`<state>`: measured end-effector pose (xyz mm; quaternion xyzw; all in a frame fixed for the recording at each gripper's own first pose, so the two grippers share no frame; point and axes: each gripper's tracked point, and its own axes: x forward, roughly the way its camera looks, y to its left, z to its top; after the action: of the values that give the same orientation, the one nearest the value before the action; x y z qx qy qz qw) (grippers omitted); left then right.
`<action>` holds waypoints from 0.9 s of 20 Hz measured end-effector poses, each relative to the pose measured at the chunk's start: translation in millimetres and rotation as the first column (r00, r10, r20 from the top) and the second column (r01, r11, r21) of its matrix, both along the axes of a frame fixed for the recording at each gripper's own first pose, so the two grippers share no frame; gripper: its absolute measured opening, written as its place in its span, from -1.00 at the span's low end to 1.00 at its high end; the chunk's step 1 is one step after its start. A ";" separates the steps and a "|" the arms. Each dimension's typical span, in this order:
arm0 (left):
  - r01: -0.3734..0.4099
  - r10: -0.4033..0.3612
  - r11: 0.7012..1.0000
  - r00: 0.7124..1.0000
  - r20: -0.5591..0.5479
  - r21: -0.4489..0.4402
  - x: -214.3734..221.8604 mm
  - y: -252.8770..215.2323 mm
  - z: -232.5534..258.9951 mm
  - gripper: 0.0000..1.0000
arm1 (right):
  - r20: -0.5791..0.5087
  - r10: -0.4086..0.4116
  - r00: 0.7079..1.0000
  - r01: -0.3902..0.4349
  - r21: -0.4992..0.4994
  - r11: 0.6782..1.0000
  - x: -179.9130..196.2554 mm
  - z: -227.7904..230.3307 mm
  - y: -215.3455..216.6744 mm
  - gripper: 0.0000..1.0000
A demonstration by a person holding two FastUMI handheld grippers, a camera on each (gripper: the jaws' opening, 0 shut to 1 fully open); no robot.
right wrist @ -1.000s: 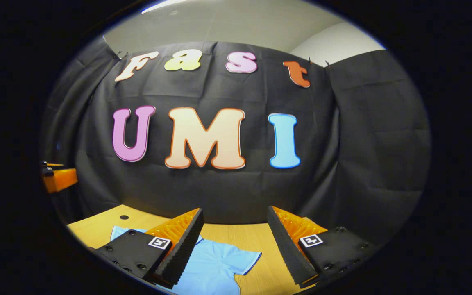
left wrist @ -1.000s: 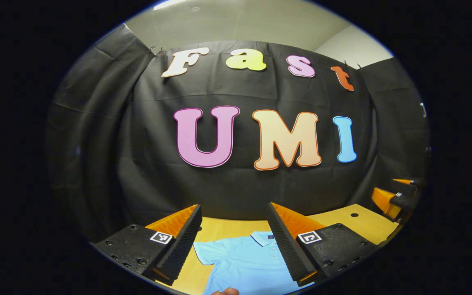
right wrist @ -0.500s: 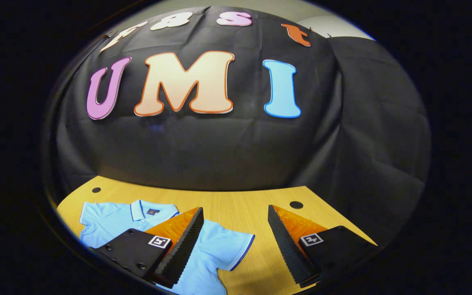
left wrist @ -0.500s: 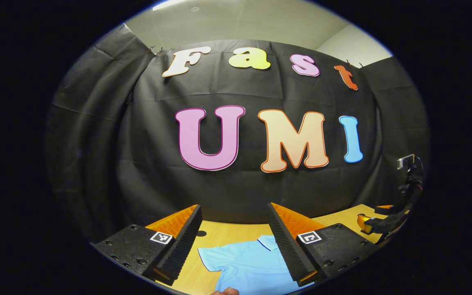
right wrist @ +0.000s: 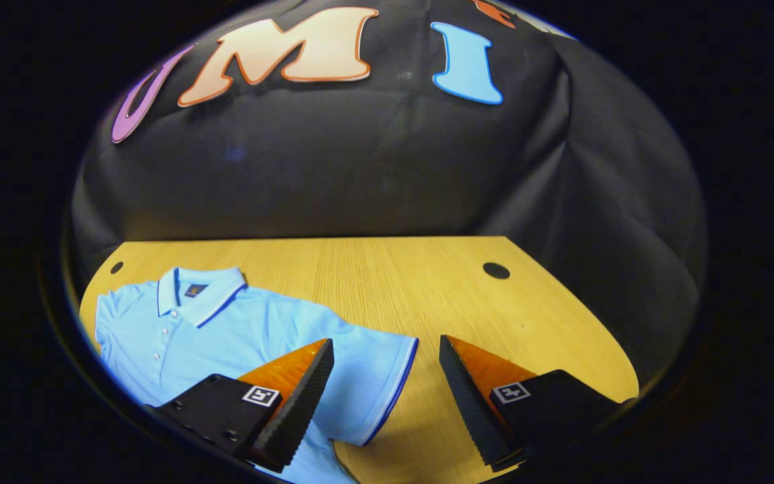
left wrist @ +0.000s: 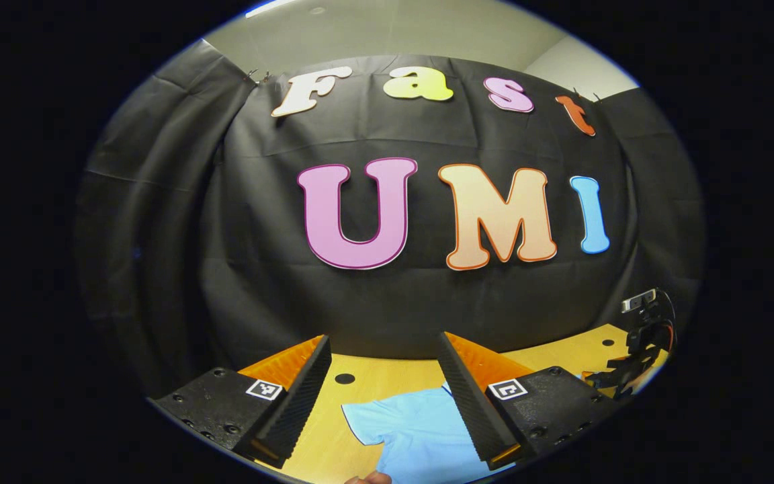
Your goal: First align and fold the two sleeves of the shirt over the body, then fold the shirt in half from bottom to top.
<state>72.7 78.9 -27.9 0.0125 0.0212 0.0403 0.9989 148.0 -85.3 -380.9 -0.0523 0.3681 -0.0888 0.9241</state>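
Observation:
A light blue polo shirt [right wrist: 239,336] lies flat on the wooden table [right wrist: 394,282], collar toward the booth wall, sleeves spread. My right gripper [right wrist: 387,396] is open and tilted down, hovering above the cuff of the shirt's sleeve [right wrist: 387,376]; nothing is between its fingers. In the left gripper view the shirt [left wrist: 414,430] shows its other sleeve [left wrist: 367,420] between and below the fingers of my left gripper [left wrist: 387,403], which is open and held above the cloth. The other gripper [left wrist: 635,343] appears at the far right of that view.
The table has round cable holes [right wrist: 496,270] [right wrist: 116,267] near its back corners and another hole [left wrist: 345,378] ahead of the left gripper. Black cloth wall [right wrist: 360,168] closes off the back and sides. Bare wood lies right of the shirt.
The right gripper has pitched down sharply and come nearer the table, over the sleeve cuff. The left gripper has shifted slightly left, so the shirt sits more to its right.

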 end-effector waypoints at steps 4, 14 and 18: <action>-0.014 0.014 1.000 1.000 -0.027 -0.002 2.7 6.8 -10.5 0.90 | -0.106 -0.058 0.993 0.062 0.035 0.997 -7.9 -35.8 -9.4 0.97; -0.004 0.004 1.000 1.000 -0.021 0.003 6.9 2.1 -10.6 0.90 | -0.142 -0.055 0.988 0.078 0.162 0.984 -11.5 -48.5 4.5 0.22; -0.003 0.003 1.000 1.000 -0.031 0.015 5.7 4.4 -15.8 0.90 | -0.155 -0.080 0.985 0.119 0.265 0.957 -9.2 -48.6 18.6 -0.75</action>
<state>78.4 83.4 -43.7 0.0205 0.0366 0.0417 0.9982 138.8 -66.7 -429.6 0.0884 0.4443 -0.0796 0.8879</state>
